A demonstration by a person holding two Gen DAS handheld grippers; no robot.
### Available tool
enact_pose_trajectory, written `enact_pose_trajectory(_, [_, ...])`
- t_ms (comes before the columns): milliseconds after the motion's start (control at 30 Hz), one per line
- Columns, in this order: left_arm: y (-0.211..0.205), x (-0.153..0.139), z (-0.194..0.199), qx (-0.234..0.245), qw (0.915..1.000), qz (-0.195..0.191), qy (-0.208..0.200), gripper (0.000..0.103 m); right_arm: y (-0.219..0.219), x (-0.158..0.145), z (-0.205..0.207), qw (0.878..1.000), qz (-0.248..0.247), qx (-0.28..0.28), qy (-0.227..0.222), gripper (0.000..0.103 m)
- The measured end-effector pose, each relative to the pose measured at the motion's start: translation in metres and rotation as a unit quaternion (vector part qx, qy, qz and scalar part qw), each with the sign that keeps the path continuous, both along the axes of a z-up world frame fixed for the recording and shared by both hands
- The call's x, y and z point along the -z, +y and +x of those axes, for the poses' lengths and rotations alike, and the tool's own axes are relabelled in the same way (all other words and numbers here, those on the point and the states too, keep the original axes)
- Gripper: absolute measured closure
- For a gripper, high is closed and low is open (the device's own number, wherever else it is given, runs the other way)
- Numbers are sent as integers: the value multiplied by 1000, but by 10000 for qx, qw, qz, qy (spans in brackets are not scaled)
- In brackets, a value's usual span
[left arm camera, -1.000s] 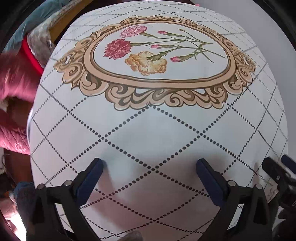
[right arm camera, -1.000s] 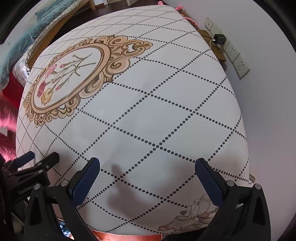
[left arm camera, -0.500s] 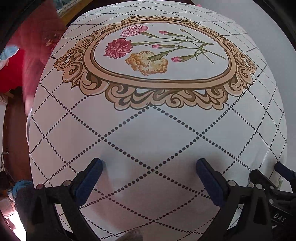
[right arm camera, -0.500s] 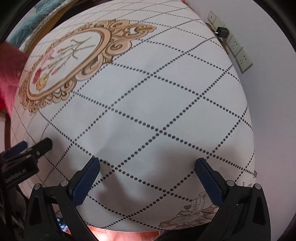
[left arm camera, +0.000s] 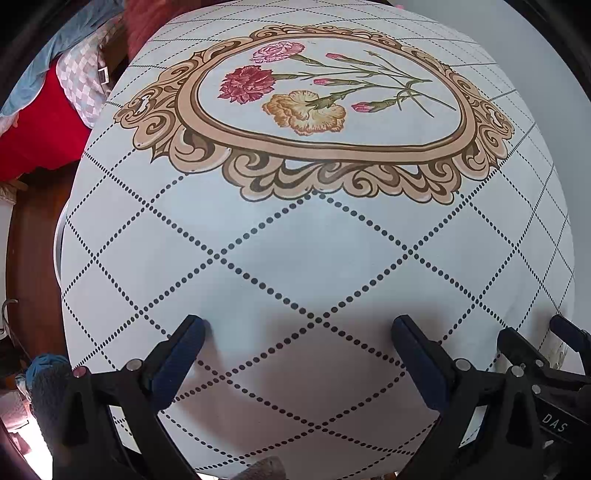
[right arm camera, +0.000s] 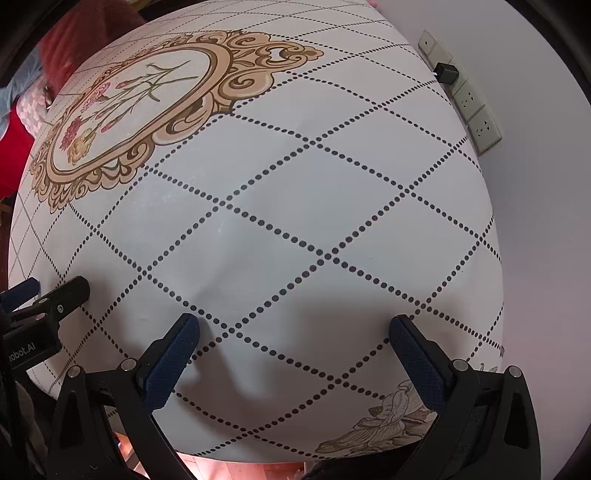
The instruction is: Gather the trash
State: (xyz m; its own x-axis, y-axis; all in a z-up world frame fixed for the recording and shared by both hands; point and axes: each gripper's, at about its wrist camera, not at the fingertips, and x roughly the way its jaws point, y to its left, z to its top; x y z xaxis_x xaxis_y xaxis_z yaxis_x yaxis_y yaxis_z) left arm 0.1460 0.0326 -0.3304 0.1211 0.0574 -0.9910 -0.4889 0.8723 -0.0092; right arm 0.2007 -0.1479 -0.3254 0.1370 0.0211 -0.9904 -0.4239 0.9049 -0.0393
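No trash shows in either view. My left gripper (left arm camera: 297, 325) is open and empty, its blue pads hovering over the near part of a table covered by a white cloth (left arm camera: 314, 240) with dotted diamonds and a flower medallion (left arm camera: 314, 103). My right gripper (right arm camera: 293, 325) is open and empty over the same cloth (right arm camera: 295, 221), to the right of the left one. The right gripper's fingers (left arm camera: 565, 332) show at the right edge of the left wrist view. The left gripper's fingers (right arm camera: 55, 295) show at the left edge of the right wrist view.
A white wall (right arm camera: 535, 184) runs along the table's right side, with sockets (right arm camera: 480, 125) and a black plug (right arm camera: 446, 72). Red and checked fabric (left arm camera: 55, 110) lies past the table's left edge. A reddish blurred shape (right arm camera: 85, 33) sits at the far left corner.
Both grippers have shifted slightly over the table. The red blurred shape at the left has moved from the near left side to the far left corner. Both grippers stayed open.
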Motion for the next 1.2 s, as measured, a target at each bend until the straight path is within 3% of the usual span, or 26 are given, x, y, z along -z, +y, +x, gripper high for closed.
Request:
enact_pose_trajectory(267, [6,-9,-15,-129,9999,-41,3,0,1,0,-3,10000,18,23,21,0])
enact_pose_trajectory(433, [26,-32,-37,-307,9993,80,-198,0,14,-6,-12,9997,150,-147,107,0])
enact_pose_trajectory(700, [82,-82,-112,-849,9944,427,-460,0,69,-34,-47,9951,555,-803,146,0])
enact_pose_trajectory(900, [126,-124,-188,-1549,9844,599,-575,0,143,-70,-91,9803,1018,-1640,420,0])
enact_pose_trajectory(1200, [160,-165,-273,-2391,9660,598,-775,0,221,-121,-169,9401,1575,-2869,948,0])
